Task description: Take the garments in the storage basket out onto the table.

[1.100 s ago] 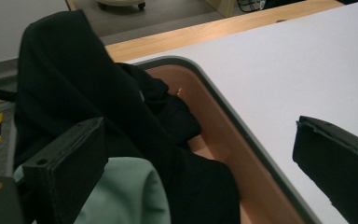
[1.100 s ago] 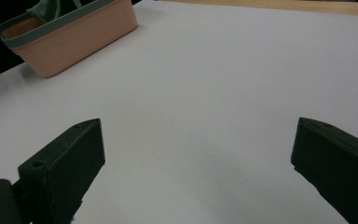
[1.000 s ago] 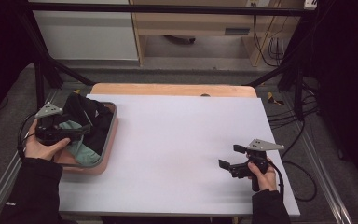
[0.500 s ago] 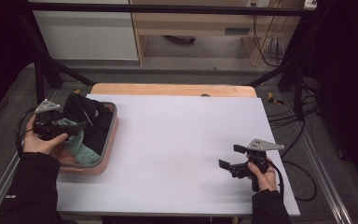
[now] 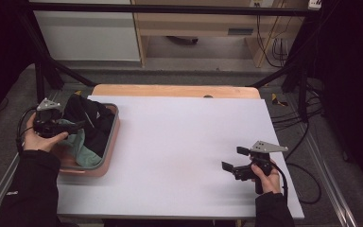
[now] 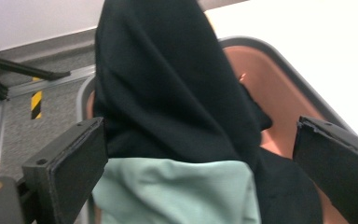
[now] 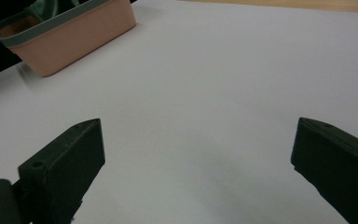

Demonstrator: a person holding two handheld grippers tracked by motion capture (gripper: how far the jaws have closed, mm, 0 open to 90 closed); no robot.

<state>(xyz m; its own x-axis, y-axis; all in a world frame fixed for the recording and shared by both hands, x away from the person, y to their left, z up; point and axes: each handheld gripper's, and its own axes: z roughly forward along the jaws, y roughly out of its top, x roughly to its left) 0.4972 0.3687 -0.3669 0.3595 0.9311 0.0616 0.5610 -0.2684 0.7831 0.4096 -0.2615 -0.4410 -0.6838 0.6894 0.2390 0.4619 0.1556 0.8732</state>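
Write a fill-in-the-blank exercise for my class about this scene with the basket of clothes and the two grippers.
1. The black garment and the mint-green cloth lie in a ____ basket.
2. The basket stands at the ____ edge of the white table, seen from the high view.
3. The left gripper reaches over the basket with its jaws ____.
4. The right gripper hovers above the table, holding ____.

Missing words: pink; left; open; nothing
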